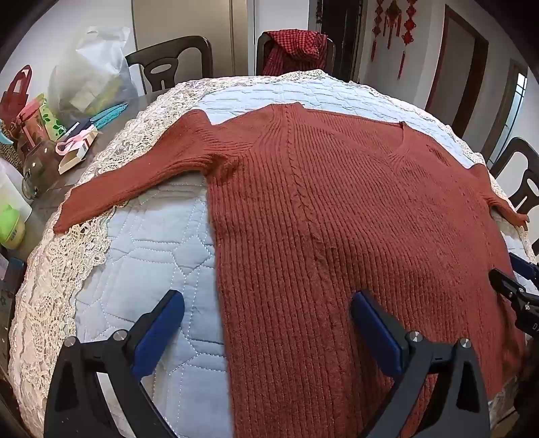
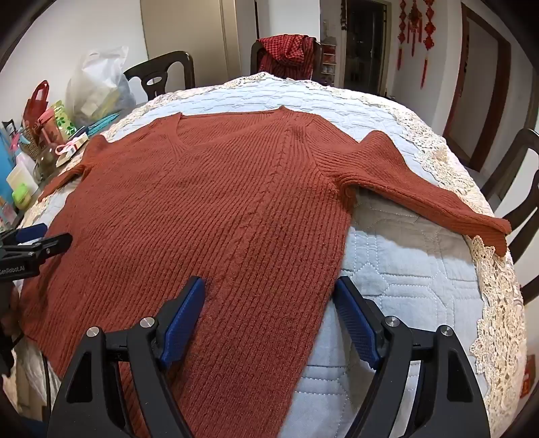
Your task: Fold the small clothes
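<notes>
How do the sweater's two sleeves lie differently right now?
The left sleeve ends on the lace border, its cuff by the jars and boxes; the right sleeve reaches farther, its cuff drooping over the table edge. The left sleeve lies beside clutter; the right sleeve has only chairs beyond it. Both are spread out flat, unfolded, same rust-red knit.

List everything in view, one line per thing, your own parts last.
sweater: one, rust red, spread flat on the quilt, sleeves out
quilt: one, pale blue with cream lace edge, covering the table
chairs: at least three, dark wood, around the table
checked cloth: one, red, draped on the far chair
plastic bag: one, white, table's left side
glass jar: one, clear, beside the quilt's left edge
wall hangings: several, red, far wall
left gripper: one, black with blue pads, open over the sweater's left edge
right gripper: one, same colours, open over the sweater's right edge
</notes>
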